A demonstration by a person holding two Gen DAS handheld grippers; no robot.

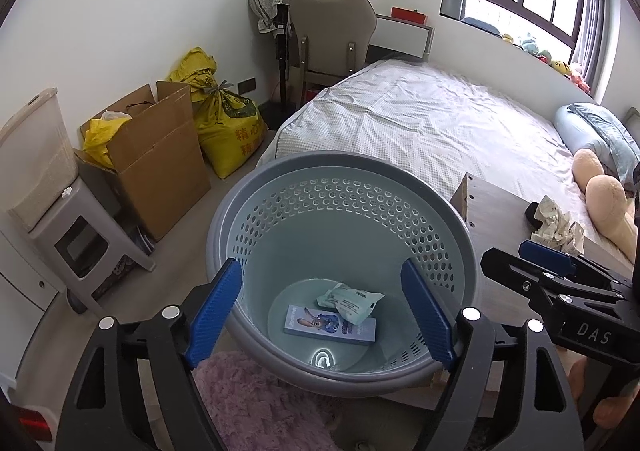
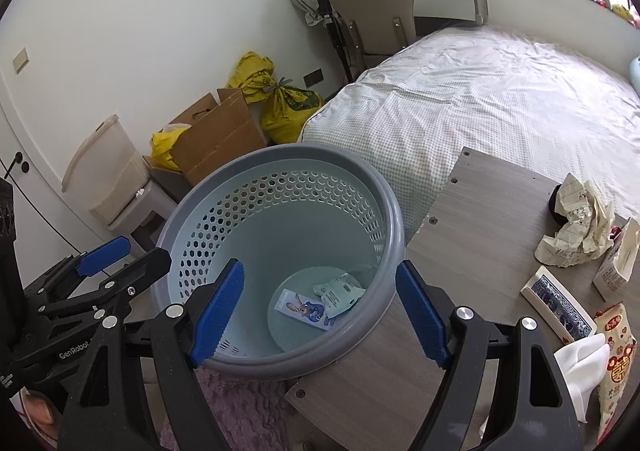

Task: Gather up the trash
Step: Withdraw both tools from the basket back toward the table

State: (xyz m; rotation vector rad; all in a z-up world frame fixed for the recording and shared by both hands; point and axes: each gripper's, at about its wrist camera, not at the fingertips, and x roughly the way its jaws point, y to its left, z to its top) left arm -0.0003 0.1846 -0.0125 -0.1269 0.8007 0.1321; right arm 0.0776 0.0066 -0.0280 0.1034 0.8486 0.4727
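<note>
A grey-blue perforated trash basket stands on the floor beside a low wooden table. In it lie a flat blue cartoon box and a pale green packet. My left gripper is open and empty above the basket's near rim. My right gripper is open and empty above the basket too. Crumpled paper, a card box, a small carton, a red snack bag and a white item lie on the table.
A bed lies behind the table, with a plush toy. A cardboard box, yellow sacks, a grey stool and a chair line the wall. A pink fluffy rug lies below the basket.
</note>
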